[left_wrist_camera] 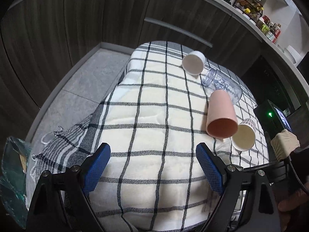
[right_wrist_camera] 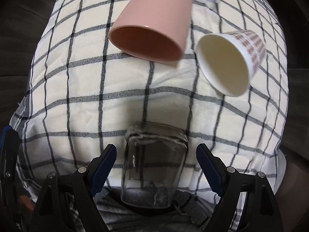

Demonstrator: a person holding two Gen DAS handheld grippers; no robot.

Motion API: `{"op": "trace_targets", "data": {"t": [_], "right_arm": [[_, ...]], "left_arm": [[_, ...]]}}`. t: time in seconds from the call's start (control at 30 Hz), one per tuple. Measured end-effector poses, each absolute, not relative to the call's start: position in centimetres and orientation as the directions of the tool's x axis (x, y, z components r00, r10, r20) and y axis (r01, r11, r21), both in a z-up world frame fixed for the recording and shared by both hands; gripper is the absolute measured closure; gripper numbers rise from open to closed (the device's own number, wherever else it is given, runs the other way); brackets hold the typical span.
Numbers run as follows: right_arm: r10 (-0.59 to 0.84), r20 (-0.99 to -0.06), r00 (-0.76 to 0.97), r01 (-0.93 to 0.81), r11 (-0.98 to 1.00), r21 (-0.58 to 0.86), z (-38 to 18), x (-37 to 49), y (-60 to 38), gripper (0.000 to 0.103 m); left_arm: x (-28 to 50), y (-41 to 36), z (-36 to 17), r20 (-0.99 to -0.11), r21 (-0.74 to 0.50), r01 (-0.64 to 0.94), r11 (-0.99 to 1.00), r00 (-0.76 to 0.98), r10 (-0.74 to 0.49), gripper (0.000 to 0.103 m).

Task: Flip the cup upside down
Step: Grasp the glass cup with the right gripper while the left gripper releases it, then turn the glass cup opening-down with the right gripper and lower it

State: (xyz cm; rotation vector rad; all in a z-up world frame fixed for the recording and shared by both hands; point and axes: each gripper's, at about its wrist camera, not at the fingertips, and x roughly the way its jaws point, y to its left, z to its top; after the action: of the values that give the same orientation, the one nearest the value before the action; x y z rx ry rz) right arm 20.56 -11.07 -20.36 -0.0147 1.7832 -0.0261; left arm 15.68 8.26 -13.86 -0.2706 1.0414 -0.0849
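A clear glass cup (right_wrist_camera: 154,164) stands on the checked cloth (right_wrist_camera: 77,100) between the fingers of my open right gripper (right_wrist_camera: 156,166), which does not touch it. A pink cup (right_wrist_camera: 154,21) lies on its side ahead, mouth toward me; it also shows in the left wrist view (left_wrist_camera: 221,116). A white patterned cup (right_wrist_camera: 229,58) lies on its side to its right, also seen in the left wrist view (left_wrist_camera: 244,137). My left gripper (left_wrist_camera: 153,168) is open and empty over the cloth (left_wrist_camera: 144,116).
A white cup (left_wrist_camera: 194,62) and a clear plastic bottle (left_wrist_camera: 222,85) lie on their sides at the far end of the cloth. Dark wood cabinets (left_wrist_camera: 77,19) stand behind. A shelf with bottles (left_wrist_camera: 266,25) is at upper right. A green bag (left_wrist_camera: 11,174) is at left.
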Motion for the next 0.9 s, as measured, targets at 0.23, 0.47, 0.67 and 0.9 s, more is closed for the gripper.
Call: {"op": "trace_targets", "data": {"t": [0.23,0.47,0.67,0.9], "right_arm": [[-0.008,-0.965,-0.264,0.015,1.0,-0.012,-22.2,21.7,-11.5,0.034],[0.011,-0.993,-0.116,-0.045,0.999,0.016,-18.9,20.7,-10.5,0.035],[0.038,-0.981,0.188,-0.078,0.997,0.023,-14.1,18.9,-10.2,0.035],[0.012,-0.866,0.5,-0.053,0.998,-0.017,-11.4,16.0,-10.4,0.035]], "left_arm": [[16.0,8.3,-14.9,-0.852,-0.283,-0.059,0.957,0.473,-0.223,0.012],[15.3,8.6,-14.2,-0.824,-0.281,-0.071,0.957,0.529,-0.203,0.012],[14.6,9.3,-13.8,-0.799,-0.293,-0.112,0.95,0.575,-0.178,0.012],[14.3,8.4,-14.0,-0.791,-0.26,-0.107,0.96,0.594,-0.148,0.012]]}}
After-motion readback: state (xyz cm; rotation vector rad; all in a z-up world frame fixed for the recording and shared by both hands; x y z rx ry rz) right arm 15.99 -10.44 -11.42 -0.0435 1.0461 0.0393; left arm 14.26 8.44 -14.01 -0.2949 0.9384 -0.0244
